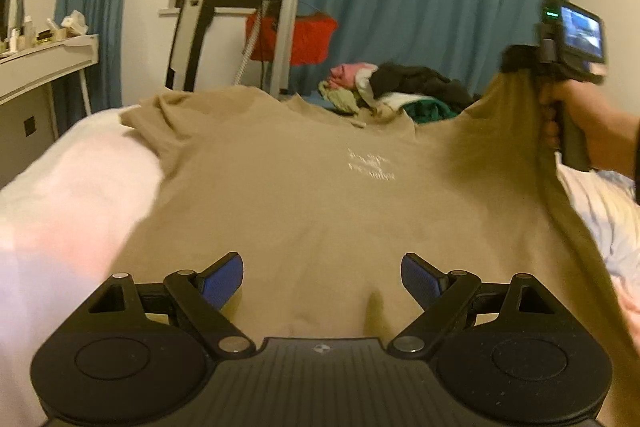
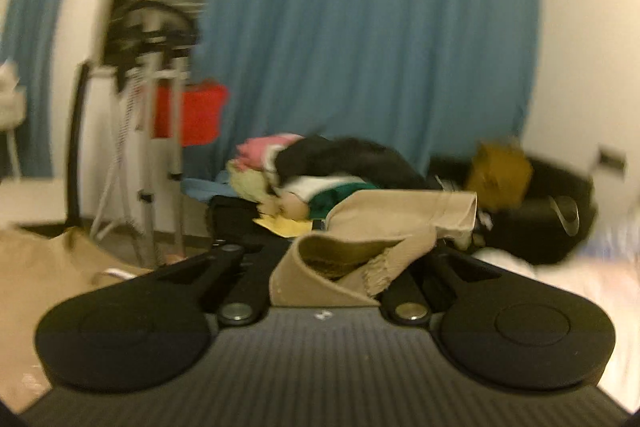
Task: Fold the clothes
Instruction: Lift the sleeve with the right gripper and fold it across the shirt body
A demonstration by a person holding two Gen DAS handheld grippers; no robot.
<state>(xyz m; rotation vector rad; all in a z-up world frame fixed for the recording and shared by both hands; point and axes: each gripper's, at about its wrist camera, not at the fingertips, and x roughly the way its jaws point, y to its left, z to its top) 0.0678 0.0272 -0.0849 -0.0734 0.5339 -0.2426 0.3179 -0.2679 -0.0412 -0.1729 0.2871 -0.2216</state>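
- The bed with its pale pink-white cover [image 1: 80, 195] carries the work; a bare stretch of it shows to the left of the garment.
- The tan cotton T-shirt with small white chest lettering [image 1: 304, 195] lies spread face-up across the bed, collar away from the left gripper, its left sleeve rumpled at the far left. Its right shoulder side is lifted off the cover.
- A mixed heap of pink, black, white and green clothes [image 1: 400, 87] sits beyond the collar, well apart from the fold area.
- The right gripper [image 2: 340, 267], a black two-finger hand tool, is clenched on a bunch of the tan fabric; the left wrist view shows a hand [image 1: 576, 123] holding it up at the shirt's right side.
- The left gripper [image 1: 322, 283], with blue pads, is spread wide and empty, hovering over the hem.
- Judged from this, a side fold looks in hand: carrying the raised edge across low and taut, with the hem pinned, should keep the crease straight and stop the body dragging.
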